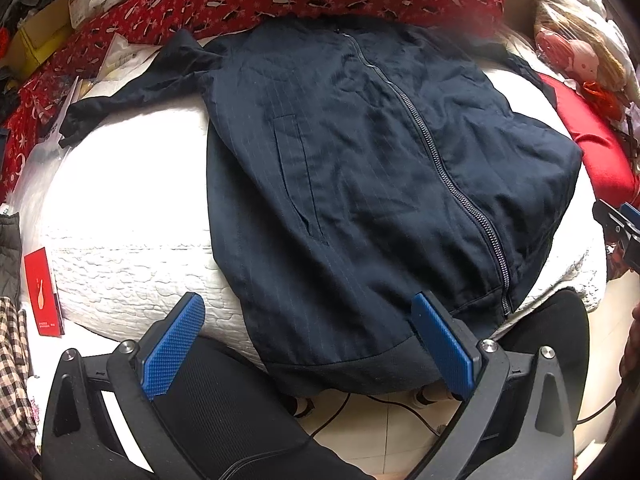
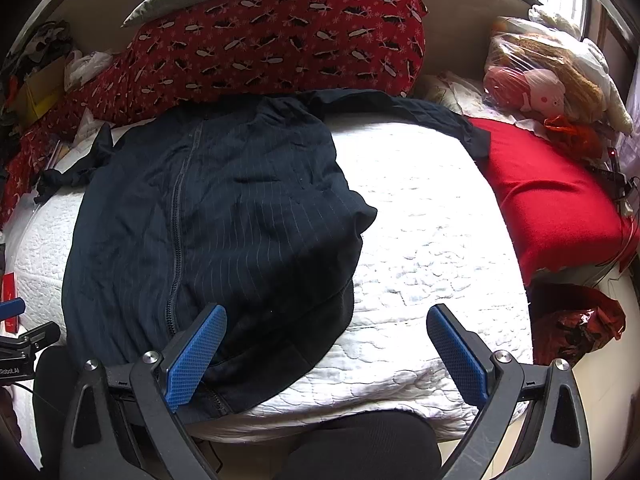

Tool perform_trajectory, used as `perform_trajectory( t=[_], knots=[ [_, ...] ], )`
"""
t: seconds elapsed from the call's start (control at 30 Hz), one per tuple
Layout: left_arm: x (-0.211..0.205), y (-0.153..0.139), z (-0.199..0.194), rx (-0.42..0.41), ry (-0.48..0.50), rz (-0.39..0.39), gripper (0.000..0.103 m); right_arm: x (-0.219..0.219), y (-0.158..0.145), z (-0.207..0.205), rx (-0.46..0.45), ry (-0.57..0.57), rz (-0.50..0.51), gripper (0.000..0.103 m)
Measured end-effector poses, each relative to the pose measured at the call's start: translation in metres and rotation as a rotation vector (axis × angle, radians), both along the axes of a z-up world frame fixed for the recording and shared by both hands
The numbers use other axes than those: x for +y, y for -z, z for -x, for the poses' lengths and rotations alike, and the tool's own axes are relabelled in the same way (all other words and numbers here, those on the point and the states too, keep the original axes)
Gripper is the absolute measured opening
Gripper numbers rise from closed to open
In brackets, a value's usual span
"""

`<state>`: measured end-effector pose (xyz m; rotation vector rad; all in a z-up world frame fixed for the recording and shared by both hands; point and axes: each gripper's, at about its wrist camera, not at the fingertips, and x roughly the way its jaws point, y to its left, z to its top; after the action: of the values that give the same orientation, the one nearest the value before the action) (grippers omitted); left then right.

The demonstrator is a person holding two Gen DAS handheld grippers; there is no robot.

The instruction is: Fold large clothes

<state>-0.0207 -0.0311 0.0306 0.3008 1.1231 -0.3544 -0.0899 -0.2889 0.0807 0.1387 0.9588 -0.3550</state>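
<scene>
On the white quilted bed [image 2: 420,240] lay a dark zipped jacket [image 1: 360,184], its zipper running away from the person. Both tongs, left [image 1: 316,344] and right [image 2: 324,356], hung apart and empty at its near hem, the left more squarely over it.

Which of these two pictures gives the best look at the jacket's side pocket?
The left wrist view. There the slanted pocket slit on the navy jacket shows fully, left of the zipper. In the right wrist view the jacket and its zipper show, but no pocket can be made out.
</scene>
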Motion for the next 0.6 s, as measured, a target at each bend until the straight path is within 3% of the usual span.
perform_trajectory(
  t=[0.6],
  knots=[
    [-0.0030,0.0027,-0.0047,0.000,-0.003,-0.004,0.103,0.0047,0.0054,-0.0064,0.000,-0.034,-0.022,0.101]
  ],
)
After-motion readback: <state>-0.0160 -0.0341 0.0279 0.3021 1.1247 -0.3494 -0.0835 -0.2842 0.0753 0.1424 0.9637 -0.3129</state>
